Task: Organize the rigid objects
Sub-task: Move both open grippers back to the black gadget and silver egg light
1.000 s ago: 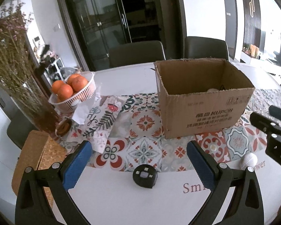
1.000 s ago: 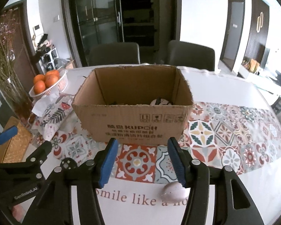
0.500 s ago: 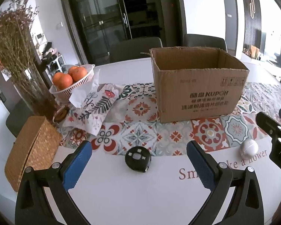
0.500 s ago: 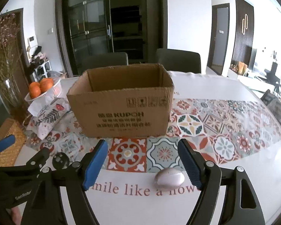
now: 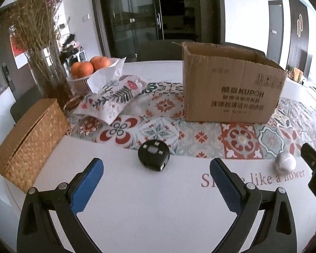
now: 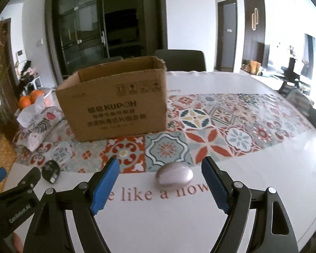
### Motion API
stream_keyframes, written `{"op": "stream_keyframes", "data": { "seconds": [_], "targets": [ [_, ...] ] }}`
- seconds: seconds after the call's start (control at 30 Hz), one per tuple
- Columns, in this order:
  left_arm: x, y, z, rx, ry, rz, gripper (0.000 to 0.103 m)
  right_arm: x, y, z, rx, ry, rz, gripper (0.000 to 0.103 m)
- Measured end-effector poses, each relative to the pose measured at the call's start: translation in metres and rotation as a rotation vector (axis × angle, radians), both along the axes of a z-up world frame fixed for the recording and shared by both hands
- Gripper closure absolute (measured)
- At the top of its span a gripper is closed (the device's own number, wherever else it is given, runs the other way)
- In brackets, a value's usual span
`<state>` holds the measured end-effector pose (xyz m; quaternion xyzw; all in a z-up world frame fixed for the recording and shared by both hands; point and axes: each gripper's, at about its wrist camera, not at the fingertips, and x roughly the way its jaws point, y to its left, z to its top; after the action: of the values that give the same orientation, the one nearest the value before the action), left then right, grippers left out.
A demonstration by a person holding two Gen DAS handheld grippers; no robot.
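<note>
1. One cardboard box (image 5: 231,88) stands open-topped on the patterned runner (image 5: 158,130), towards the far side of the worktop (image 5: 147,210); printed lettering faces us.
2. Two loose pieces to sort, both at the runner's near edge: one round black gadget (image 5: 153,155) with small pale squares on top, and one smooth, silvery-pink, egg-shaped object (image 6: 174,176) lying on its side over the red printed script.
3. Left gripper (image 5: 155,187): blue-padded fingers (image 5: 86,187) spread wide, holding nothing; the black gadget sits just ahead of the gap, untouched.
4. Right gripper (image 6: 160,186): its jaws have just been opening and now stand wide and empty; the egg-shaped object lies between and slightly beyond the fingertips (image 6: 104,186), clear of both pads.
5. Left wrist view alone gives us one woven basket (image 5: 31,139) at the worktop's left edge, one glass vase of dried stems (image 5: 46,67), and a white bowl (image 5: 80,82) with three oranges (image 5: 82,69) visible.
6. One floral tissue pouch (image 5: 111,97) lies between the bowl and the box, white tissue poking up.
7. Right wrist view alone shows the runner stretching off towards the right edge, and the left gripper's black frame at lower left.
8. From either wrist the box's inside is hidden.
</note>
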<state>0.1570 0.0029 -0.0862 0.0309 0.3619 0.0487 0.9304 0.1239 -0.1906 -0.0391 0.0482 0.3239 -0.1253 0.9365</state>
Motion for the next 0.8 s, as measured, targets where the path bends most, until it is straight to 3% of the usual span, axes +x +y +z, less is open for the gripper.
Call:
{"op": "stream_keyframes", "data": {
  "seconds": [0.4, 0.8],
  "targets": [
    [0.0, 0.009, -0.025, 0.024, -0.018, 0.025, 0.0, -0.005, 0.007, -0.019, -0.084, -0.026, -0.048, 0.018],
    [0.029, 0.003, -0.041, 0.102, -0.002, 0.018, 0.0, 0.025, -0.001, -0.049, -0.072, 0.108, -0.078, 0.016]
  ]
}}
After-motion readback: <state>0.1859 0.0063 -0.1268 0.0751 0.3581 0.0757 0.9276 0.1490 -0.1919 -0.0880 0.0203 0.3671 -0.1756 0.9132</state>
